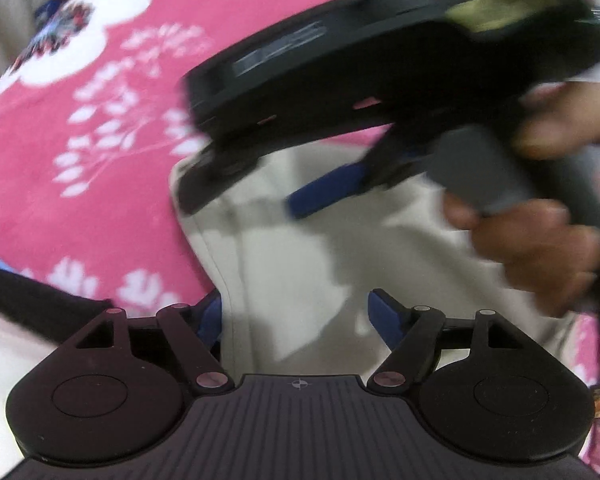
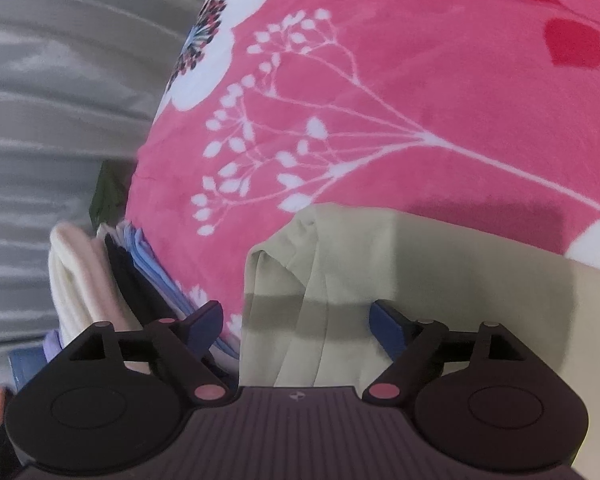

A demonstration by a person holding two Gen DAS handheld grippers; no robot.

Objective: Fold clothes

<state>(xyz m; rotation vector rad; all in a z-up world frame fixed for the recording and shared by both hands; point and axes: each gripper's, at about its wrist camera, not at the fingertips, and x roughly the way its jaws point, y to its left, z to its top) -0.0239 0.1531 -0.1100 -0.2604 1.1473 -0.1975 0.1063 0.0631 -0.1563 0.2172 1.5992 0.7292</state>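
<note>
A beige folded garment (image 1: pixel 300 248) lies on a pink floral blanket (image 1: pixel 80 140). My left gripper (image 1: pixel 296 316) is open just above the garment's near part, its blue fingertips (image 1: pixel 384 316) spread to either side. The right gripper (image 1: pixel 260 188), held in a hand, hovers blurred over the garment's far edge with its jaws apart. In the right wrist view the same garment (image 2: pixel 400 280) lies folded, and my right gripper (image 2: pixel 296 320) is open above its near edge, holding nothing.
A stack of folded clothes (image 2: pixel 100 280) in cream, black and light blue stands at the left edge of the blanket (image 2: pixel 380 100). A grey pleated curtain (image 2: pixel 52 120) hangs beyond it on the left.
</note>
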